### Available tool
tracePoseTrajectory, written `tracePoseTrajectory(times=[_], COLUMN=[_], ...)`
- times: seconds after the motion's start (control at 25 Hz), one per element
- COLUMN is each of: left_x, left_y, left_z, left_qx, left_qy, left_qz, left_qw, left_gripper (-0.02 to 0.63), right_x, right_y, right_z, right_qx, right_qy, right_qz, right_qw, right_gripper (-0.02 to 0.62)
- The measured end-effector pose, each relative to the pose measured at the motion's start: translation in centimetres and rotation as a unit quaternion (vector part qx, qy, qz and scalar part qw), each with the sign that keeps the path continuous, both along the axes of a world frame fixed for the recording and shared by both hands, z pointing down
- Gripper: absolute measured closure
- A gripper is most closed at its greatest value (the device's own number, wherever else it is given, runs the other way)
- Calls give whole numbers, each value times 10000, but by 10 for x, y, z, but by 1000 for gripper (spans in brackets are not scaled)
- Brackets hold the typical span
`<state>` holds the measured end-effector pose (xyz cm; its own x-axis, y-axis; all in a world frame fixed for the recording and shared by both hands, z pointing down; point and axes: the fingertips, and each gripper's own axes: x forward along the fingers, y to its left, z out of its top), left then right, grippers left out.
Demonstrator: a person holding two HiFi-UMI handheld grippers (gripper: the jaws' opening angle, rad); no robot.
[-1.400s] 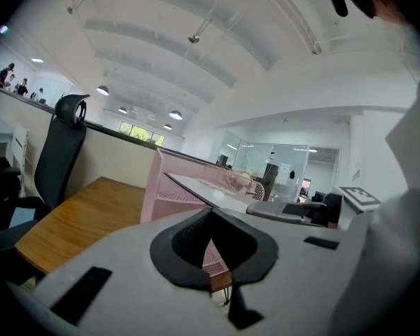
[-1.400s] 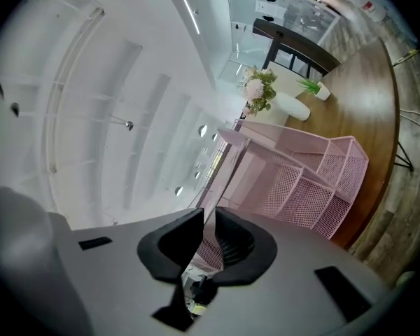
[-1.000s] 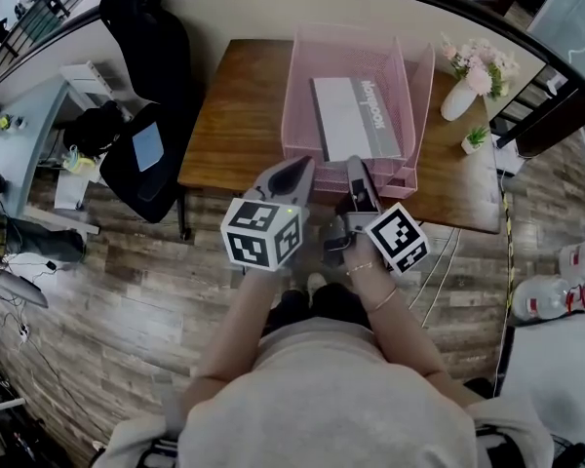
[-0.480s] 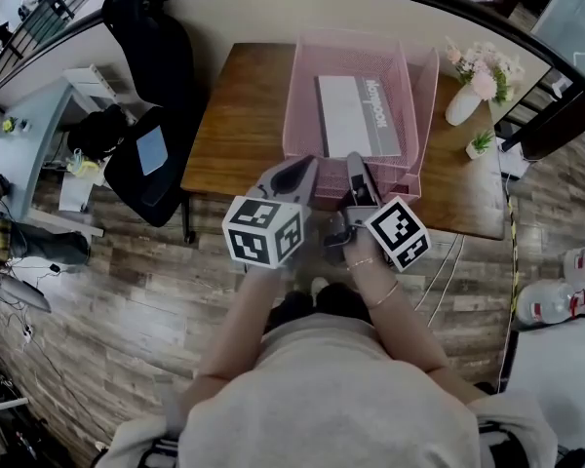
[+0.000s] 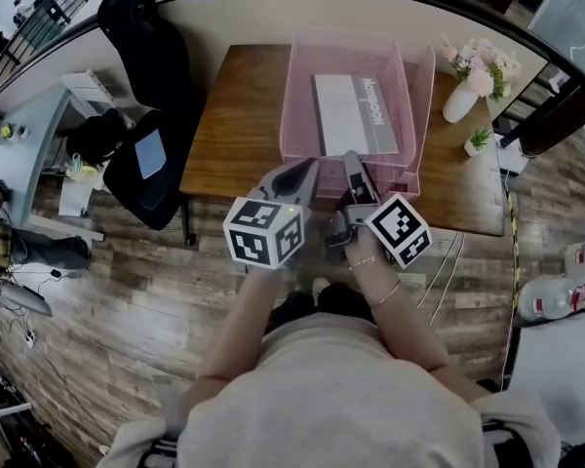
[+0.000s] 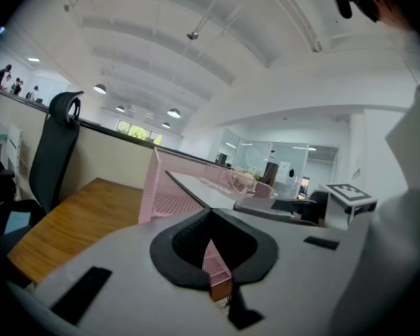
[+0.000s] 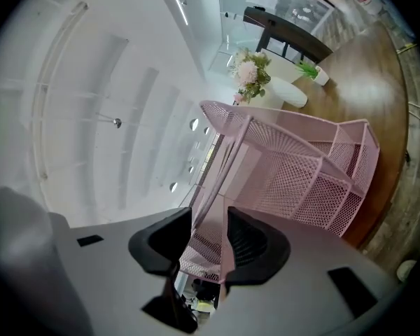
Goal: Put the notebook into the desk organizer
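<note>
The left gripper (image 5: 297,172) is near the middle of the frame, its jaws together on nothing. Just right of it, the right gripper (image 5: 355,165) has just been opening its jaws. They are apart, with the pink desk organizer's (image 5: 301,115) edge between them. The notebook (image 5: 356,115) lies in its top tray, on the brown counter (image 5: 238,115).

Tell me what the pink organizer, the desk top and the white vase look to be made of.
Desk organizer: likely thin metal mesh, painted matte pink; it shows a fine see-through lattice with solid rims. Desk: wood or wood veneer, smooth brown with grain streaks. Vase: probably glazed ceramic, white and opaque, but too small to be sure.
</note>
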<state>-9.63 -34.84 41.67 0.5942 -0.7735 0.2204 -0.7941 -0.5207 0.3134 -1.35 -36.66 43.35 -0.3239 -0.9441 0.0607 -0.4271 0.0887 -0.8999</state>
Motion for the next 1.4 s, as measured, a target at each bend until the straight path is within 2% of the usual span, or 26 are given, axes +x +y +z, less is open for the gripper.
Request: tracePoseTrajectory(times=[0.44, 0.92, 1.16, 1.4], left_x=[3, 18, 21, 25], left_y=[8, 24, 28, 32], left_z=[-4, -6, -8, -14], left_qx=[62, 119, 140, 256], left_qy=[50, 103, 125, 53], left_qz=[59, 304, 383, 568], left_qw=[10000, 9994, 9991, 9980], left_gripper=[594, 594, 594, 594], right_x=[1, 16, 11, 4], right_y=[17, 35, 43, 52], right_z=[-8, -23, -38, -56], right_qx=[125, 587, 1075, 1565], right_qy=[113, 909, 1458, 2378], right_qz=[-70, -203, -559, -772], right_qw=[9998, 9939, 9819, 9555], right_gripper=[443, 461, 503, 571])
